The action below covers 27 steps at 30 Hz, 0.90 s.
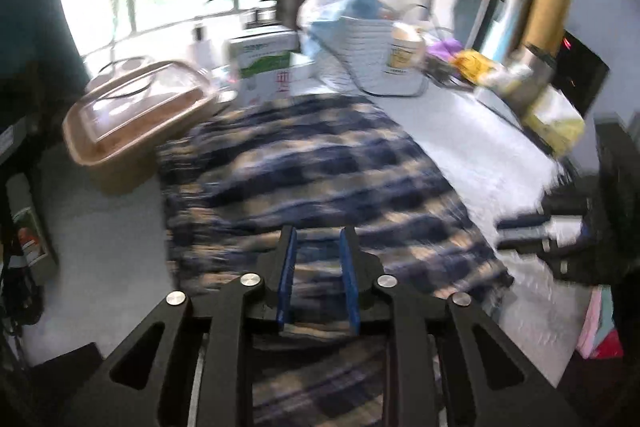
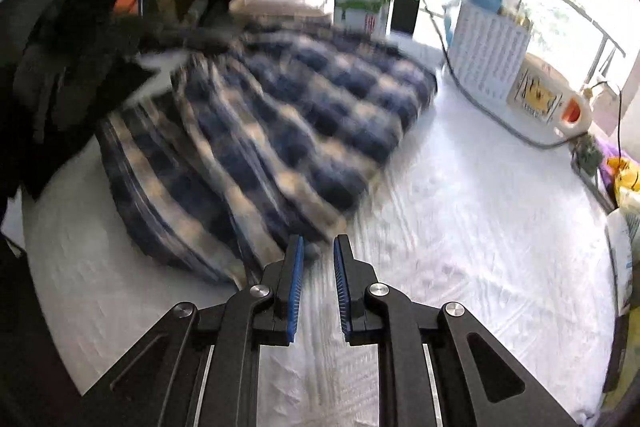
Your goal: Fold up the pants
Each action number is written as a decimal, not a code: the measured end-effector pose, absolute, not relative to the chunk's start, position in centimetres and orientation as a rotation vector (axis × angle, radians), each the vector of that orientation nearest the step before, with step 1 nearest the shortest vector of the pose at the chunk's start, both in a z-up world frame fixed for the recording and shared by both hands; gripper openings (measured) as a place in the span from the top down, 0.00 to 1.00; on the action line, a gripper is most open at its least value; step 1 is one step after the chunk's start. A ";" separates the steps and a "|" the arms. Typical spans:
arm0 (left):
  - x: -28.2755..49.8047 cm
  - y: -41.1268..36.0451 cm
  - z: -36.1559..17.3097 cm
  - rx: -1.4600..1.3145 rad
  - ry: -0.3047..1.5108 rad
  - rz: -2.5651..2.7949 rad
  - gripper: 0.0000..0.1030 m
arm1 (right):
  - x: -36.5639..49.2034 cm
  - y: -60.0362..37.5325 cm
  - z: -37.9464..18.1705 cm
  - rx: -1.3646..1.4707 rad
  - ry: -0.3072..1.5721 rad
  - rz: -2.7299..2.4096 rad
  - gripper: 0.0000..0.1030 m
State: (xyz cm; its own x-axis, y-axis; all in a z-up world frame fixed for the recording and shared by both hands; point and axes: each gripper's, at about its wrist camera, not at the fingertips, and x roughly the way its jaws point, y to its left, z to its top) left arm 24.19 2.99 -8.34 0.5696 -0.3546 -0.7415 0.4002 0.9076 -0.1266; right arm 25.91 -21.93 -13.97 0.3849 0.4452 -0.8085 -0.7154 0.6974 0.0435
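Lying bunched, plaid pants [image 2: 272, 131] cover white table [image 2: 460, 227].

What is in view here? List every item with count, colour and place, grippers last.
plaid pants: one, blue and cream, lying on the white table
lidded container: one, tan with clear lid, left of the pants
carton: one, green and white, behind the pants
basket: one, white, back right
jug: one, white with yellow label, beside the basket
left gripper: black, blue pads, open over the pants
right gripper: black, blue pads, open, empty, at the pants' near edge
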 end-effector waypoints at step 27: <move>29.0 6.1 -6.6 0.034 0.854 -0.452 0.64 | 30.6 -19.5 -11.1 -0.355 0.790 0.798 0.36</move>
